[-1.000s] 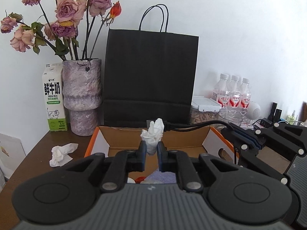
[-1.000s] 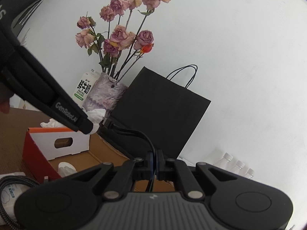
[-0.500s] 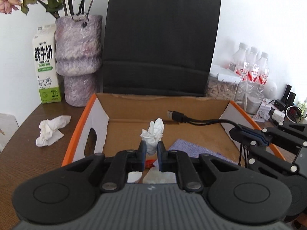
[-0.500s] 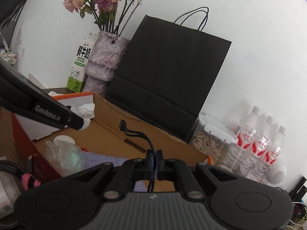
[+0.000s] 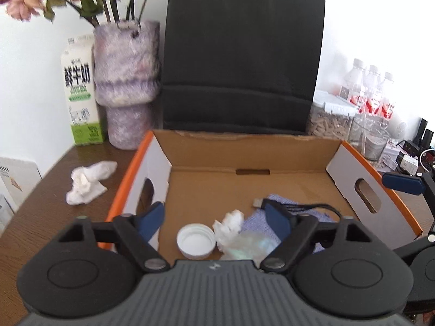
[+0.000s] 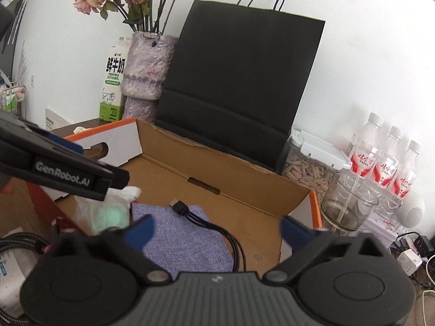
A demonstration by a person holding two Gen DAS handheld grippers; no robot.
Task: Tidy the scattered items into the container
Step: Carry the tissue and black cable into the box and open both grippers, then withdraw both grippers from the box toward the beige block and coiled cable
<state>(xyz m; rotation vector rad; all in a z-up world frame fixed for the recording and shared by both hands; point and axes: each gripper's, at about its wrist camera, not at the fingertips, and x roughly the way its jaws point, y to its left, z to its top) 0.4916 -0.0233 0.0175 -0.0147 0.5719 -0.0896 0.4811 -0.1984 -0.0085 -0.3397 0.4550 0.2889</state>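
Note:
The open cardboard box (image 5: 244, 146) with orange rims also shows in the right wrist view (image 6: 244, 179). My left gripper (image 5: 216, 220) is open above its near side. A crumpled white tissue (image 5: 228, 228) lies inside beside a white cap (image 5: 195, 240), clear plastic wrap (image 5: 250, 247) and a purple cloth (image 5: 307, 214). My right gripper (image 6: 217, 229) is open over the box. A black USB cable (image 6: 209, 225) lies on the purple cloth (image 6: 185, 233) below it. Another crumpled tissue (image 5: 87, 184) lies on the table left of the box.
Behind the box stand a black paper bag (image 5: 242, 59), a purple vase of dried roses (image 5: 125, 81) and a milk carton (image 5: 81, 92). At the right are water bottles (image 6: 386, 160), a glass (image 6: 348, 206), a jar of seeds (image 6: 307, 171) and chargers (image 5: 407, 160).
Both grippers opened. The left one let go of the tissue, which now lies in the box. The right one released the USB cable onto the purple cloth.

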